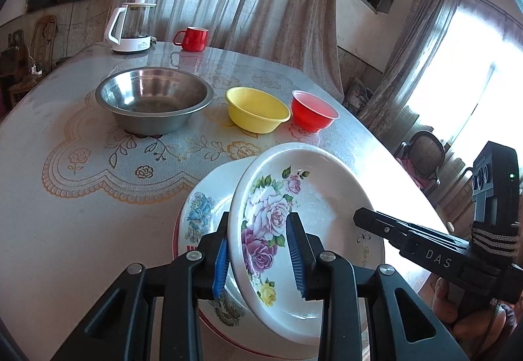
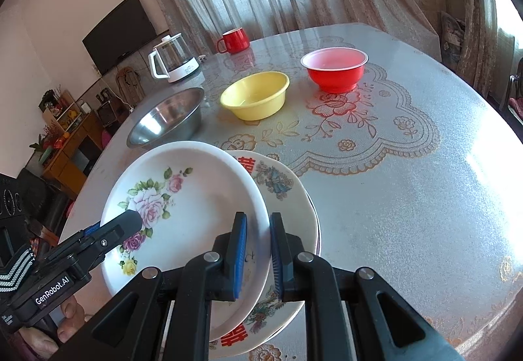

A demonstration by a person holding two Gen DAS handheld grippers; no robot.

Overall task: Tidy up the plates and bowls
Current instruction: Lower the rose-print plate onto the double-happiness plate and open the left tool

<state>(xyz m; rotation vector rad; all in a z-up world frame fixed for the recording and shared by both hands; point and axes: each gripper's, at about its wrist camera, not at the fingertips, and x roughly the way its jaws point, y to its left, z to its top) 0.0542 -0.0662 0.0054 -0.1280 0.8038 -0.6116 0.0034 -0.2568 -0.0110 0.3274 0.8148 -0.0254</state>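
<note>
A white plate with pink roses is held by both grippers at opposite rims. My left gripper is shut on its near-left rim, blue pads on both faces. My right gripper is shut on the other rim; its tip shows in the left wrist view, and the left gripper's tip shows in the right wrist view. The plate hangs tilted over a stack of bird-patterned plates. Whether it touches the stack I cannot tell.
Beyond the plates stand a steel bowl, a yellow bowl and a red bowl in a row. A glass kettle and red mug stand at the table's far edge.
</note>
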